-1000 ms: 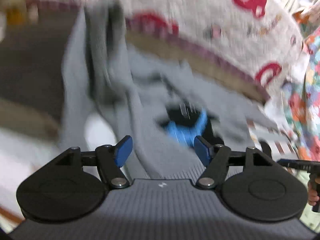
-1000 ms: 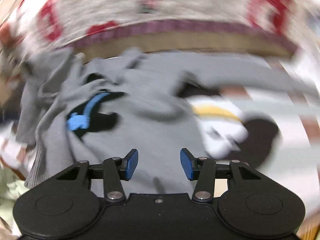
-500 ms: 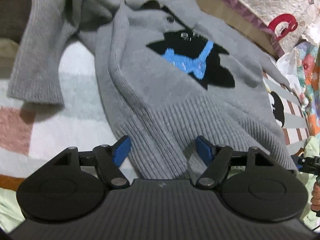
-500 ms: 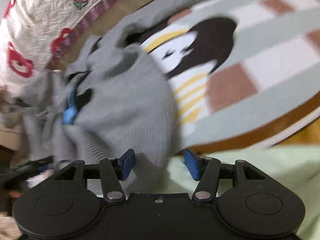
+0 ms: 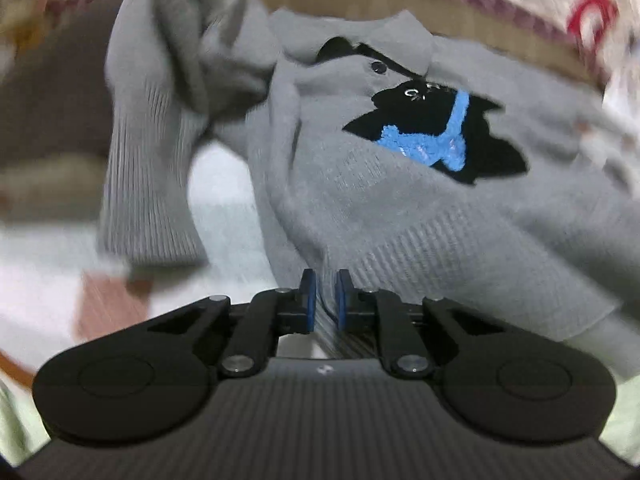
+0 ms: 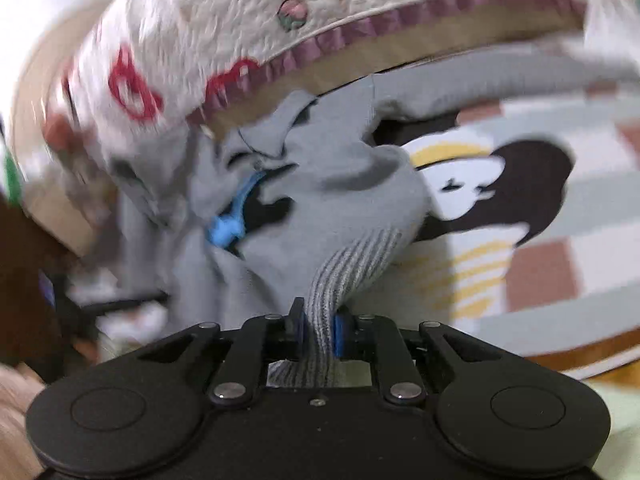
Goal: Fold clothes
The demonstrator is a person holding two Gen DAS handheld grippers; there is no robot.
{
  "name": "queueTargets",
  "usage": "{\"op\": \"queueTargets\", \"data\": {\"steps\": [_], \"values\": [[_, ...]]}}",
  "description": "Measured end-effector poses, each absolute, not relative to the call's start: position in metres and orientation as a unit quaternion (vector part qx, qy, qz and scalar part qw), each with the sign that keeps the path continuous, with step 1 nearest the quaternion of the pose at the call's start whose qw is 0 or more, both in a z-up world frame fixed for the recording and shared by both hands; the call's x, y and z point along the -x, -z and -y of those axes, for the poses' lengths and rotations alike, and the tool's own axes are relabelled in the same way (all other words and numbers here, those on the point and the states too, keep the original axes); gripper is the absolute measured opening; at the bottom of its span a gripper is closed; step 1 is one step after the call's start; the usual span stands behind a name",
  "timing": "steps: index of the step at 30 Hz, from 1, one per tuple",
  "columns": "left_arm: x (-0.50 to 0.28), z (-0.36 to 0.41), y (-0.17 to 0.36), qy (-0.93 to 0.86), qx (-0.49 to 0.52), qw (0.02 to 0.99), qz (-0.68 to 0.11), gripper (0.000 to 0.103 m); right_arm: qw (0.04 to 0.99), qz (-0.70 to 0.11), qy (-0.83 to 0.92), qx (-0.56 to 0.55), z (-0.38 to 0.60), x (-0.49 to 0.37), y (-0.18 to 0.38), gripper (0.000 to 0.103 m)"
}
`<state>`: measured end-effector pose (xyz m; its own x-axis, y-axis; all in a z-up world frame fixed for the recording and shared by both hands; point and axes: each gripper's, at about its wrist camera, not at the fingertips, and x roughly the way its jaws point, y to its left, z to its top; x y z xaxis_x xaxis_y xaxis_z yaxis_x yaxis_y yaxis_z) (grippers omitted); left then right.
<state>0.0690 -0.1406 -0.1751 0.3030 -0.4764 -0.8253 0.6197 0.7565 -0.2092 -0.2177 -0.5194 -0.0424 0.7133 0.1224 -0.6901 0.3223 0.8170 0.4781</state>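
The grey knitted sweater (image 5: 360, 200) lies rumpled on a patterned mat (image 6: 560, 216), its black-and-blue chest motif (image 5: 432, 140) facing up and its far edge against a quilted white cover with red shapes (image 6: 224, 28). The left gripper (image 5: 325, 294) has just been closing and pinches the ribbed hem. The right gripper (image 6: 320, 330) has likewise just closed, clamping a bunched ribbed fold. Motion blur smears both views; the left sleeve (image 5: 148, 152) is indistinct, and the mat's cartoon figure (image 6: 492, 192) is partly covered.
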Motion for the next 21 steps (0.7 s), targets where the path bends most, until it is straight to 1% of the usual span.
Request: {"op": "queueTargets", "data": {"steps": [1, 2, 3, 4, 5, 7, 8, 10, 11, 12, 13, 18, 19, 21], "values": [[-0.069, 0.139, 0.178, 0.343, -0.063, 0.794, -0.498, 0.017, 0.873, -0.389, 0.070, -0.284, 0.519, 0.218, 0.047, 0.017], [-0.069, 0.137, 0.181, 0.346, -0.053, 0.784, -0.513, 0.026, 0.870, -0.404, 0.082, -0.270, 0.518, 0.219, 0.051, 0.017], [-0.067, 0.137, 0.181, 0.351, -0.044, 0.780, -0.516, 0.033, 0.866, -0.419, 0.095, -0.258, 0.518, 0.220, 0.056, 0.017], [-0.066, 0.137, 0.182, 0.357, -0.035, 0.777, -0.517, 0.048, 0.856, -0.419, 0.098, -0.287, 0.524, 0.223, 0.065, 0.017], [-0.063, 0.138, 0.181, 0.365, -0.029, 0.774, -0.517, 0.057, 0.854, -0.412, 0.100, -0.302, 0.529, 0.228, 0.072, 0.017], [-0.060, 0.141, 0.180, 0.379, -0.024, 0.769, -0.515, 0.061, 0.851, -0.396, 0.099, -0.329, 0.533, 0.234, 0.082, 0.018], [-0.058, 0.144, 0.181, 0.385, -0.030, 0.765, -0.516, 0.067, 0.848, -0.391, 0.100, -0.344, 0.535, 0.237, 0.086, 0.023], [-0.056, 0.152, 0.186, 0.394, -0.046, 0.755, -0.522, 0.075, 0.840, -0.378, 0.102, -0.374, 0.540, 0.242, 0.093, 0.026], [-0.055, 0.156, 0.190, 0.389, -0.060, 0.756, -0.523, 0.076, 0.835, -0.373, 0.106, -0.390, 0.540, 0.243, 0.097, 0.034], [-0.053, 0.159, 0.189, 0.385, -0.073, 0.761, -0.516, 0.076, 0.827, -0.368, 0.111, -0.411, 0.542, 0.245, 0.101, 0.046], [-0.051, 0.163, 0.188, 0.382, -0.086, 0.767, -0.508, 0.077, 0.819, -0.363, 0.113, -0.430, 0.541, 0.245, 0.104, 0.046], [-0.052, 0.174, 0.193, 0.317, -0.178, 0.796, -0.483, 0.086, 0.783, -0.344, 0.119, -0.504, 0.541, 0.245, 0.119, 0.046], [-0.055, 0.172, 0.196, 0.304, -0.175, 0.799, -0.488, 0.096, 0.782, -0.343, 0.121, -0.507, 0.540, 0.244, 0.120, 0.046], [-0.060, 0.163, 0.197, 0.293, -0.131, 0.805, -0.499, 0.096, 0.786, -0.351, 0.125, -0.493, 0.536, 0.237, 0.121, 0.046]]}}
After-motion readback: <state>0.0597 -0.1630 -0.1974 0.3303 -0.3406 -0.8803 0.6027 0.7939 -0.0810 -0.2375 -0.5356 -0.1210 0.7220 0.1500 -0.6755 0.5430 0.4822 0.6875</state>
